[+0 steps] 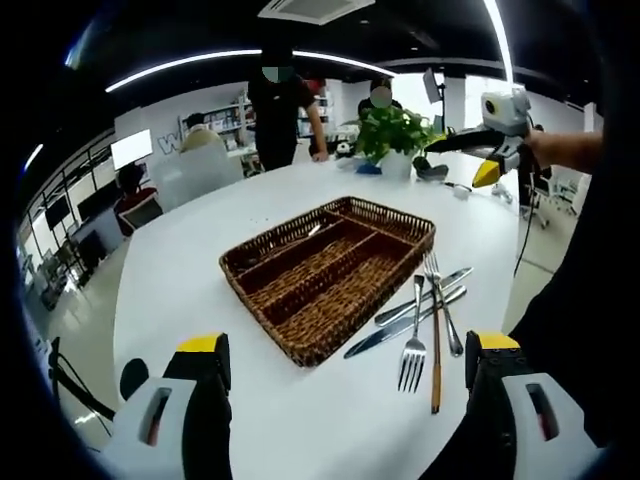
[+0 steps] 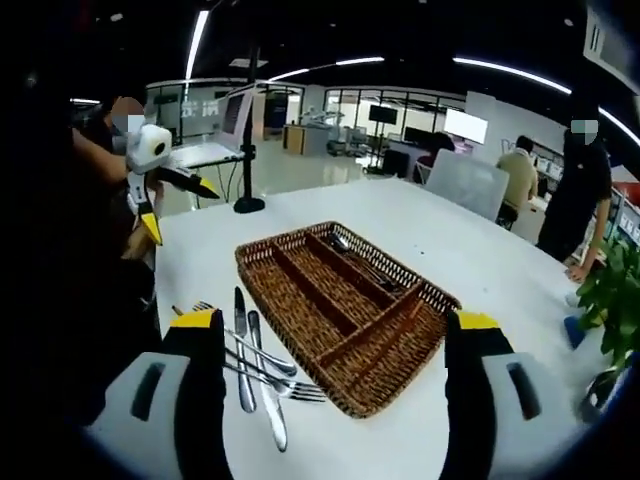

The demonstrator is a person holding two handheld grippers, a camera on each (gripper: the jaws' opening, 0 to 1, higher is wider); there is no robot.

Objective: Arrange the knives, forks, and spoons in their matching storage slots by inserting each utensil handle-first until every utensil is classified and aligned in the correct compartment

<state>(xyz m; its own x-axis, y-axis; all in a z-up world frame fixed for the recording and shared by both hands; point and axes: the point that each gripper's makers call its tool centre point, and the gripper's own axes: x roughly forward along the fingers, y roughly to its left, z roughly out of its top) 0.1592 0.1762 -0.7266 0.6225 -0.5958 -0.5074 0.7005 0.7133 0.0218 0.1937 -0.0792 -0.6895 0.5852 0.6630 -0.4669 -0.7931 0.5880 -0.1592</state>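
A wicker cutlery tray (image 1: 330, 290) sits in the middle of a round white bench (image 1: 180, 280), set at an angle, with long dividers splitting it into slots. In the right gripper view the same tray (image 2: 300, 290) has one metal utensil (image 2: 352, 252) already lying in its far long slot; what kind it is I cannot tell from here.

The rest of the cutlery lies loose on the bench just beside the tray's right side in the left gripper view: a fork (image 1: 414, 345) with tines toward the near edge, two knives (image 1: 405, 325) crossing under it, a spoon (image 1: 447, 320), and a piece with a wooden handle (image 1: 436, 375). In the right gripper view this pile is left of the tray, with a knife (image 2: 242, 350) and a fork (image 2: 280, 385) overlapping.

The left claw (image 1: 345, 370) hangs above the near bench edge, jaws spread wide, gripping nothing. The right claw (image 2: 330, 345) is likewise wide apart and empty, held above the tray; it also appears far right in the left gripper view (image 1: 478, 160), raised in a person's hand.

A potted plant (image 1: 395, 135) stands on the far side of the bench, and people stand beyond it.
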